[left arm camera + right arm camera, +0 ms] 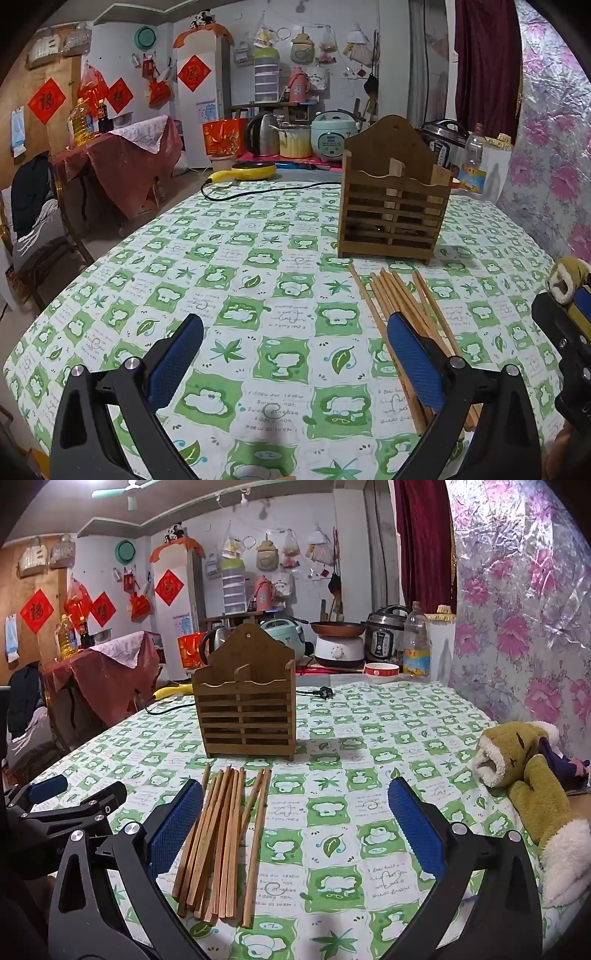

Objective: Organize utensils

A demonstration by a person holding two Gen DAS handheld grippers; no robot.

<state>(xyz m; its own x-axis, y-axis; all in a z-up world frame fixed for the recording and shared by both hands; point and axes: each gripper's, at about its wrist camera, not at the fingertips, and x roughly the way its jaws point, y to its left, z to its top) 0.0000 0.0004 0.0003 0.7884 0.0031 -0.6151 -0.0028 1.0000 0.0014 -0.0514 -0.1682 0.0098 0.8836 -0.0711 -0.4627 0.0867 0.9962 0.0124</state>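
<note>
Several wooden chopsticks (225,834) lie in a loose bundle on the green-and-white tablecloth (332,775), in front of an upright slatted wooden utensil holder (245,710). My right gripper (295,812) is open and empty above the cloth, its left pad beside the bundle. In the left wrist view the holder (393,210) stands ahead to the right and the chopsticks (402,306) run under my right finger. My left gripper (295,347) is open and empty, to the left of the chopsticks. The right gripper shows at the right edge of the left wrist view (569,332), and the left gripper at the left edge of the right wrist view (66,801).
A plush glove (532,775) lies at the table's right edge by the floral wall. A black power cord (258,190), yellow pan (251,170), red-and-white bowl (381,672) and plastic bottle (416,646) sit at the far end, with kitchen appliances behind.
</note>
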